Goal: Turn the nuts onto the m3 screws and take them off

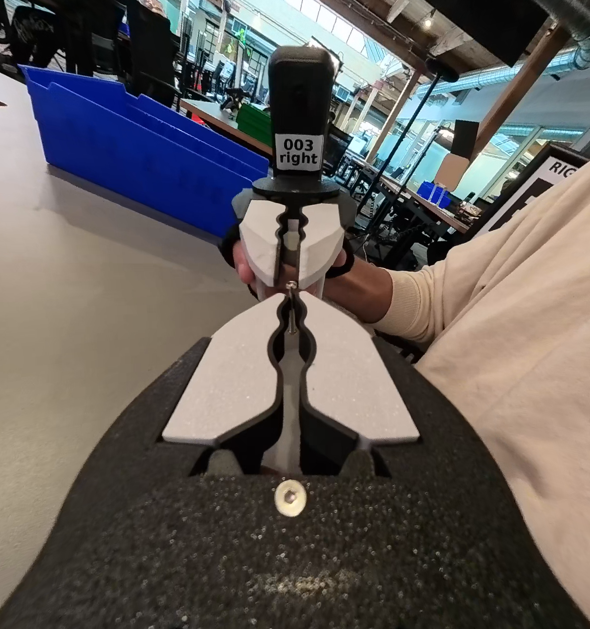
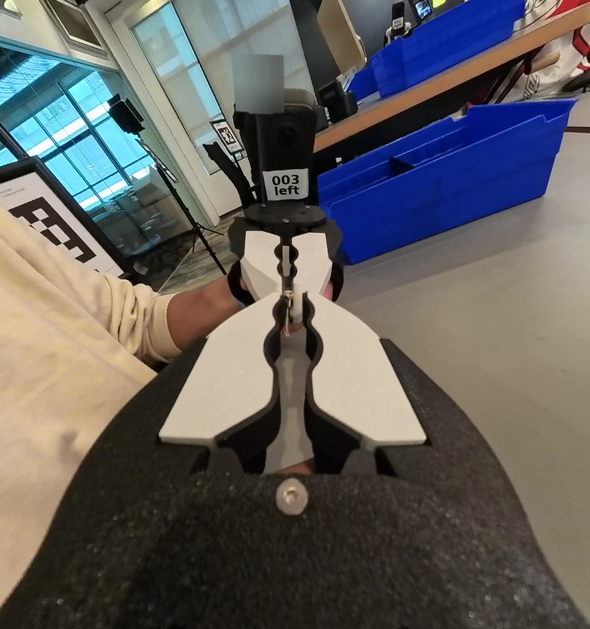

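Note:
My two grippers face each other tip to tip above the grey table (image 1: 65,306). In the left wrist view my left gripper (image 1: 291,296) is shut on a thin metal screw (image 1: 291,316) whose shaft lies in the gap between its white fingers (image 1: 239,374). A small nut (image 1: 291,285) sits on the screw right where the tips meet. My right gripper (image 1: 288,280) is shut around that spot. In the right wrist view my right gripper (image 2: 288,300) pinches the nut (image 2: 288,293). The screw (image 2: 287,320) runs back between its fingers. The left gripper (image 2: 288,289) touches it from the far side.
A long blue plastic bin (image 1: 133,153) stands on the table behind the grippers; it also shows in the right wrist view (image 2: 439,190). A person's cream sleeve (image 1: 491,306) and hands hold both grippers. Other tables, stands and blue bins fill the room behind. My left and right fingertips are right by each other.

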`<action>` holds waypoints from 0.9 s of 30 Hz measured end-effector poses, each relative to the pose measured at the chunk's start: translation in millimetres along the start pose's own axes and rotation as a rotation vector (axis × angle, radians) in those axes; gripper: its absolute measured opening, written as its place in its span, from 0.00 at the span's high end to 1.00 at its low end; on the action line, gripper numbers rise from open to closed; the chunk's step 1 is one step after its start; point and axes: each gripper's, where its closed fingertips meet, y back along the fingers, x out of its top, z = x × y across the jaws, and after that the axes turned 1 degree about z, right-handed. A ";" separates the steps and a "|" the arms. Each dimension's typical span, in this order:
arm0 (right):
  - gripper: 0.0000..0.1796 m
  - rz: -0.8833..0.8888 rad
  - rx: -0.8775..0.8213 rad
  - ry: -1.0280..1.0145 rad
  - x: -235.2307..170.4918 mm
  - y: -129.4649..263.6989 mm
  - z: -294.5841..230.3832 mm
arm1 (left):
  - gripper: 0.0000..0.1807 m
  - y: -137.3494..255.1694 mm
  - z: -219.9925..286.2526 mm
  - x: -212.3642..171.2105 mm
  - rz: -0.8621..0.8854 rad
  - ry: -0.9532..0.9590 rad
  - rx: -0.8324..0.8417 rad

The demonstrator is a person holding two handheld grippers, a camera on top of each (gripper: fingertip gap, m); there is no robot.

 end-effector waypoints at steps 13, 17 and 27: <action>0.97 0.004 0.072 -0.046 -2.4 -2.0 -7.3 | 0.99 -3.3 3.2 -3.9 -0.027 -0.017 -0.004; 0.97 0.033 0.062 -0.055 0.5 -0.9 -3.1 | 0.99 -4.4 -0.5 -1.0 -0.004 -0.014 0.015; 0.97 0.088 0.062 -0.080 6.5 3.2 5.2 | 0.86 -0.9 -9.0 -0.6 0.015 -0.016 0.055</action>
